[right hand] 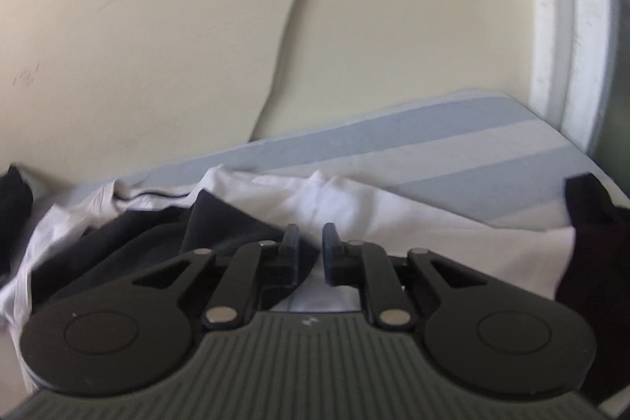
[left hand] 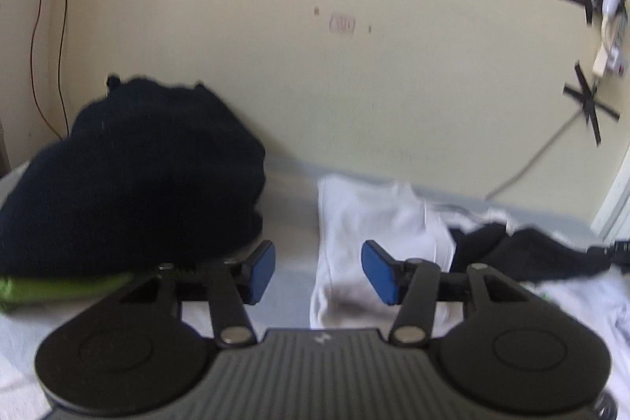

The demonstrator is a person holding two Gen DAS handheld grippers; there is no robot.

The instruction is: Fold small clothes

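Note:
In the left wrist view my left gripper (left hand: 318, 272) is open and empty, held above a white garment (left hand: 370, 223) lying on the bed. A pile of dark navy clothes (left hand: 134, 176) sits to its left, over a green item (left hand: 47, 288). A black garment (left hand: 519, 254) lies to the right. In the right wrist view my right gripper (right hand: 310, 250) has its jaws close together with a narrow gap and nothing visibly between them. It hovers over a dark navy garment (right hand: 165, 243) and white clothes (right hand: 354, 207).
A cream wall (left hand: 315, 65) stands close behind the bed, with black tape crosses (left hand: 590, 105) and a cable. A blue-and-grey striped mattress (right hand: 453, 144) runs to the right. Another dark garment (right hand: 594, 254) hangs at the right edge. A white door frame (right hand: 567, 26) is at far right.

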